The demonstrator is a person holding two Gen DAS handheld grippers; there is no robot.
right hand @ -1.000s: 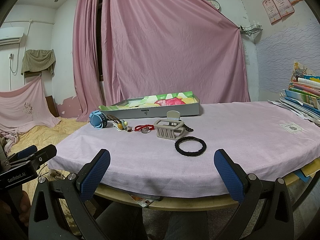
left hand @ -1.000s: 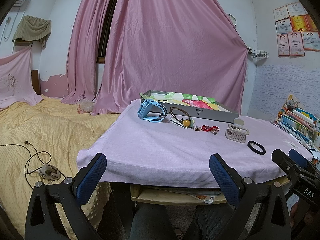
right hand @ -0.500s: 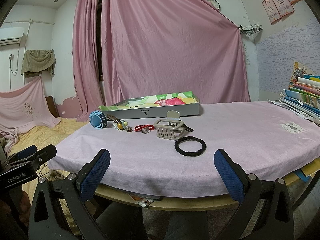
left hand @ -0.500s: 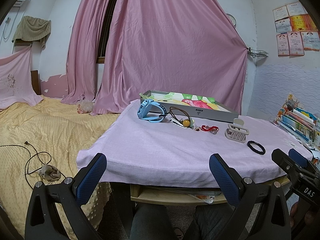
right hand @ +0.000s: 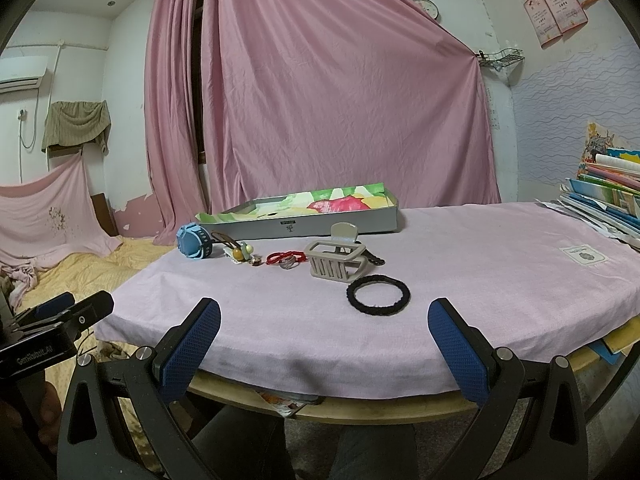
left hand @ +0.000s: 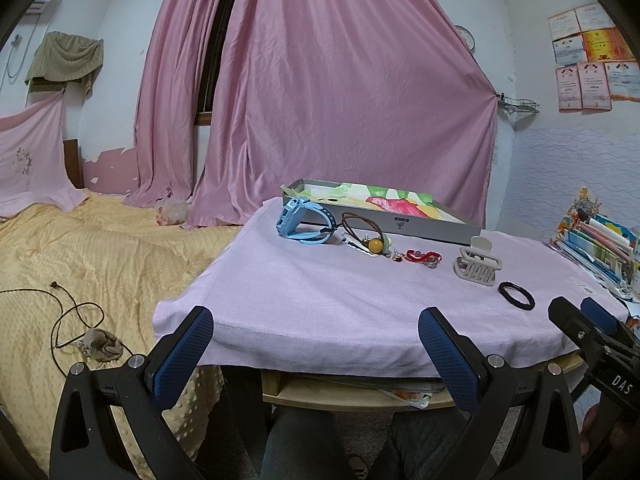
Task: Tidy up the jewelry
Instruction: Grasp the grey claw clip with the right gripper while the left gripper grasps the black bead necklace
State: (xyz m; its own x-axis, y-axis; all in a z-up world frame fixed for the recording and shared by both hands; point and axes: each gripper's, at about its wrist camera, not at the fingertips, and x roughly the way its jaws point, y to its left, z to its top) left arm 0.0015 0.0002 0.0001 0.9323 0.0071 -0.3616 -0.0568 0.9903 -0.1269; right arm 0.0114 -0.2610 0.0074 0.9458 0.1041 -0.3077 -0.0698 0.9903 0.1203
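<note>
You are holding both grippers short of the table's near edge, over your knees. The left gripper (left hand: 316, 340) is standing with its blue-padded fingers (left hand: 446, 354) spread wide and gripping nothing; the right gripper (right hand: 324, 330) is likewise spread wide and empty, its fingers (right hand: 192, 346) hanging just before the pink cloth (right hand: 460, 280) that is covering the table.

Nearest the right gripper, a black hair tie (right hand: 378, 294) is lying flat on the cloth. Just behind it a beige hair claw (right hand: 335, 261) is sitting, with a red bracelet (right hand: 285, 258) to its left, then a hair tie with an amber bead (right hand: 239, 254), then a blue watch (right hand: 193, 241) at the row's left end. Behind the row, a shallow grey box (right hand: 320, 222) with a colourful lining is lying open. Books (right hand: 612, 200) are piling up at the table's right edge, and a yellow bedspread (left hand: 100, 248) is lying to the left.
</note>
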